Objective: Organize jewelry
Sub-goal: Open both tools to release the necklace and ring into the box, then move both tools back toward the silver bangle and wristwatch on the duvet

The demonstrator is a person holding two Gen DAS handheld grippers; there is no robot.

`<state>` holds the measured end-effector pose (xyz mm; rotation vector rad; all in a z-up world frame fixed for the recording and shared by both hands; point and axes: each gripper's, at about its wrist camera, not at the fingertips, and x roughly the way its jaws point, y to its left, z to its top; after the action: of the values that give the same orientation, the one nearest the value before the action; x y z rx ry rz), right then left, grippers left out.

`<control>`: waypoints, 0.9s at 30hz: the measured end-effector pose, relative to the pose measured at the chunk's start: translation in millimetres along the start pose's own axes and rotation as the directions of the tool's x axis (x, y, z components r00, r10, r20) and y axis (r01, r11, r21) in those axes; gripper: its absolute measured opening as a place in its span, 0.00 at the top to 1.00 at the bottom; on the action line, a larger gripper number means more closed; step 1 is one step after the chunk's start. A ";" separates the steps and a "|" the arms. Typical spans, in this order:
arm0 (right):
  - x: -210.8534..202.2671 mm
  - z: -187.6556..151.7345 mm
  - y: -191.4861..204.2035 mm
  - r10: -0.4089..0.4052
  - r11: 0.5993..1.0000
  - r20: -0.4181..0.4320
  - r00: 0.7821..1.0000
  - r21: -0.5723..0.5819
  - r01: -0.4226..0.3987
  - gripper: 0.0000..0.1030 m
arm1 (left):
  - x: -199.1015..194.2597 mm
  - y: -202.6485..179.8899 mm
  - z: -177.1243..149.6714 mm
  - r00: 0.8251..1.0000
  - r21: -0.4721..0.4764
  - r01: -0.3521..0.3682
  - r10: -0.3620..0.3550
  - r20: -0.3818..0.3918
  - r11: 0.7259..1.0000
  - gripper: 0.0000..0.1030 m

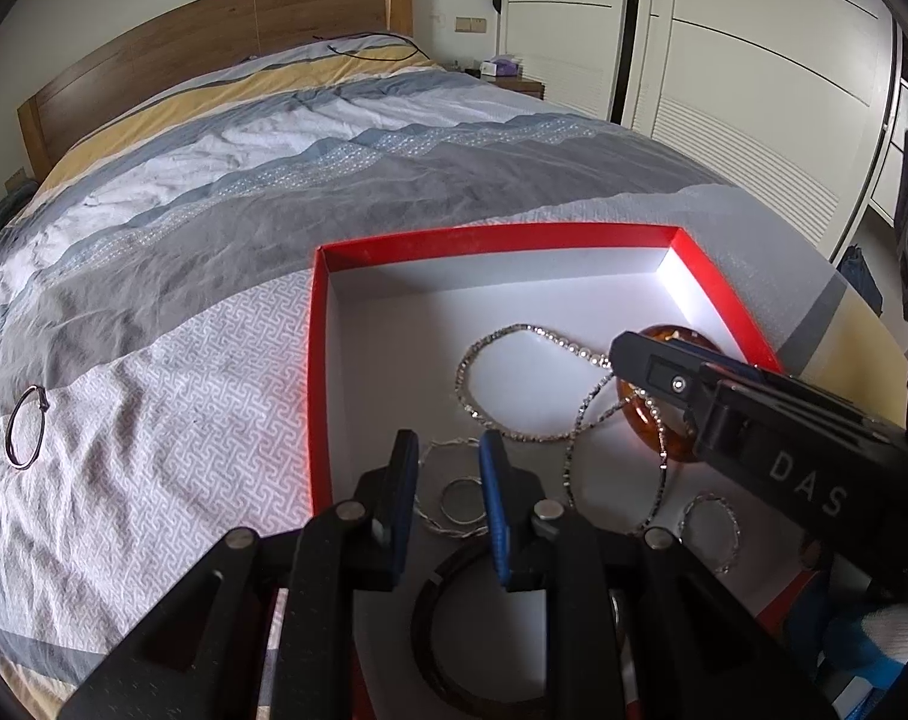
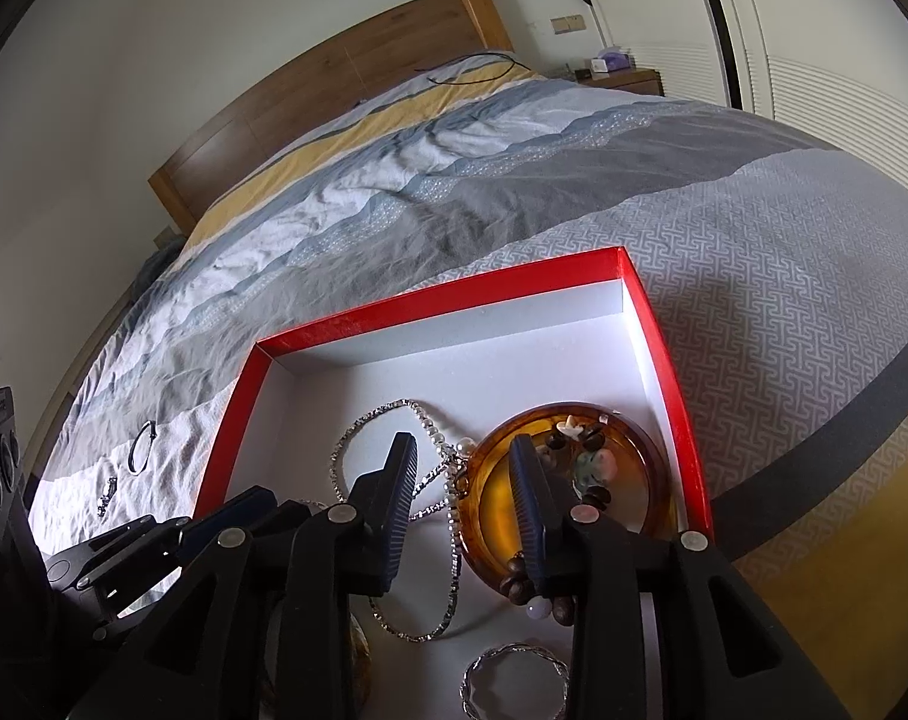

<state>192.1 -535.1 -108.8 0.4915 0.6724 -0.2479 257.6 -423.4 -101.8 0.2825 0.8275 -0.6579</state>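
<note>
Here, a red box with a white floor is being supported by a bed under a striped grey, white and yellow quilt, with a wooden headboard and white wardrobe doors behind. Silver chains and an amber dish of beads are being kept inside the box. Nothing is being gripped by the left gripper, its jaws parted over small rings. The right gripper is being held slack astride the dish rim. A dark bangle on the quilt is being left outside; the box's near edge is being hidden.

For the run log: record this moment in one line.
left gripper: open, empty | right gripper: open over amber dish | red box: on bed
</note>
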 end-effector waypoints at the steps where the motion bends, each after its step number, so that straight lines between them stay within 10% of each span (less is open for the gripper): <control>1: -0.1 0.1 0.1 0.000 1.000 0.001 1.000 0.000 0.000 0.69 | -1.3 0.3 0.1 1.000 -0.001 0.000 0.000 0.002 1.000 0.80; 27: -21.6 5.0 43.2 -0.119 0.987 0.089 0.989 -0.097 0.128 0.43 | -54.0 57.9 -2.2 0.992 -0.123 -0.102 0.109 0.055 0.987 0.80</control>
<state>194.5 -499.2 -76.1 0.3393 0.6317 -0.3471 266.6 -354.7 -63.4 0.1946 0.7841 -0.5130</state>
